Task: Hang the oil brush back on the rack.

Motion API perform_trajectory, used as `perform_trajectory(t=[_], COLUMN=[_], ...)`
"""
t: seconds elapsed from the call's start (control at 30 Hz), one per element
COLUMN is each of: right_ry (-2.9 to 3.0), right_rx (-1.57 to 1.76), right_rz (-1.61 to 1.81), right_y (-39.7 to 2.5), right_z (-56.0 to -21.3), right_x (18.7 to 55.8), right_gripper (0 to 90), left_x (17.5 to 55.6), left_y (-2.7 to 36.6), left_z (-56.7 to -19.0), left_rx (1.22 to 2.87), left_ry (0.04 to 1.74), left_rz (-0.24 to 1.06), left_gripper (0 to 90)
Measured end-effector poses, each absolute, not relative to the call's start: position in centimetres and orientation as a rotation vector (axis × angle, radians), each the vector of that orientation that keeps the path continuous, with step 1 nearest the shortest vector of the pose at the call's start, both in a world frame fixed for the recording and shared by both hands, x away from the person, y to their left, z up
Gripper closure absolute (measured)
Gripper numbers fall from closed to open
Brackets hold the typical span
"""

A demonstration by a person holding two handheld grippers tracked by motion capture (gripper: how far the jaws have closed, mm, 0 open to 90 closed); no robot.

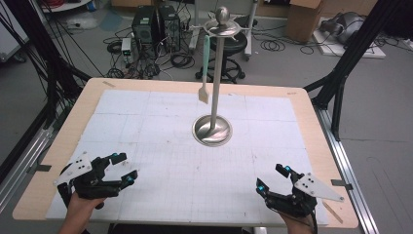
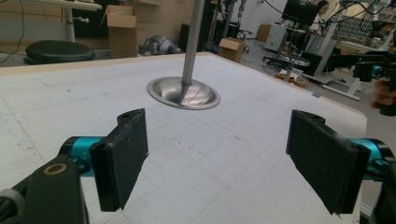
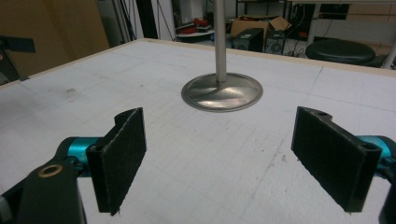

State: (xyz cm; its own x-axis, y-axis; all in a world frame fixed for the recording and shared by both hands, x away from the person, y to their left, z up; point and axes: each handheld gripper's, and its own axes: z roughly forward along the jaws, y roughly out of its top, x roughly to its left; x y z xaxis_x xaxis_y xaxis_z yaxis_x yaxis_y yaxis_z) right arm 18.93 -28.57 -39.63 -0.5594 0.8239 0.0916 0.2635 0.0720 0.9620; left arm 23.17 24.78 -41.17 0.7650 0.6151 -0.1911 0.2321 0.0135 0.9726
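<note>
Right at the middle of the bench [image 1: 63, 141] stands the metal stand [image 1: 215, 87], its round base [image 1: 212, 130] flat on the white gridded mat [image 1: 160, 185], and a pale spatula [image 1: 204, 73] hangs from the top hooks, blade down, clear of the mat. Near the front edge, the left hand-held gripper [image 1: 122, 168] sits with jaws wide apart, nothing between them. Well across from it, the right hand-held gripper [image 1: 272, 177] is spread open too, empty, both pointing toward the base.
</note>
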Motion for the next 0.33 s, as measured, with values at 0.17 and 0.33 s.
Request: perform_trajectory(t=[0.17,0.33], right_ry=[1.885,1.876], right_rx=[1.071,1.055], right_rz=[1.495,1.502], right_y=[-28.5,-28.61], right_z=[-39.61,-39.42], right_x=[18.95,18.64], right_gripper=[16.9,16.9], left_x=[23.15,23.06], left_y=[24.78,24.76], left_z=[-41.12,-41.06], left_rx=[1.567,1.557], left_ry=[0.704,0.715], left_rz=[0.345,0.354], left_gripper=[21.3,21.2])
